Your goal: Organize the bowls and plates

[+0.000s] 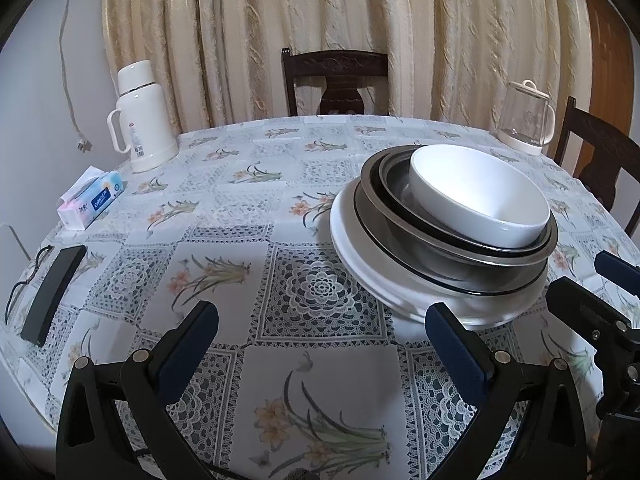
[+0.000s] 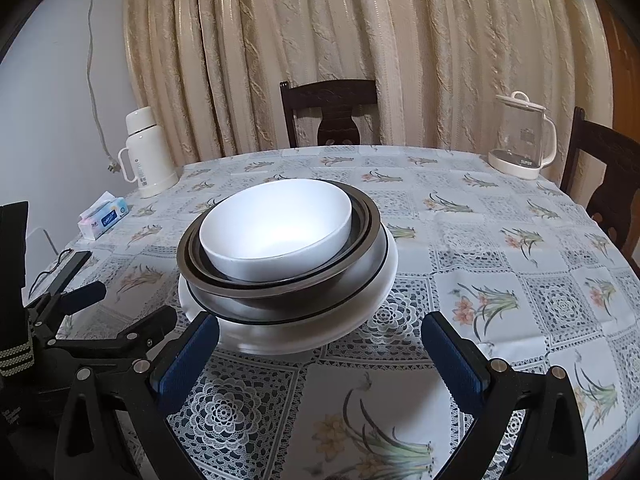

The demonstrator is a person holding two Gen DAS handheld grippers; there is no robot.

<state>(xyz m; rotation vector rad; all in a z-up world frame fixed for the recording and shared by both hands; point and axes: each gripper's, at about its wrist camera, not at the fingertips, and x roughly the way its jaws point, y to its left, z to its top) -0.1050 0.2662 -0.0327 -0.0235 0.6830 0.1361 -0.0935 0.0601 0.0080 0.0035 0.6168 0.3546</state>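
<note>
On a round table, a white bowl (image 2: 276, 228) sat nested inside two dark metal bowls (image 2: 280, 280), and all three rested on a white plate (image 2: 304, 336), making one stack near the middle of the table. No other plates or bowls showed anywhere on the table, so the stacking looked finished or nearly so; judging from these views, little seemed left beyond perhaps straightening or moving the stack.

The left gripper (image 1: 322, 332) hovered low over the cloth with its blue-padded jaws spread wide and nothing between them, the stack just ahead and to its right. The right gripper (image 2: 320, 340) also stood wide and empty, its jaws just in front of the plate's near rim.

The floral and lace-patterned tablecloth (image 2: 500, 280) covered the whole table. A white thermos flask (image 1: 140, 120) and a tissue pack (image 1: 94, 200) stood at the far left, a black flat device with a cord (image 1: 52, 292) lay nearer the left edge, and a clear glass kettle (image 2: 522, 136) stood at the far right. Dark wooden chairs (image 2: 330, 112) faced cream pleated curtains (image 2: 360, 40) behind
</note>
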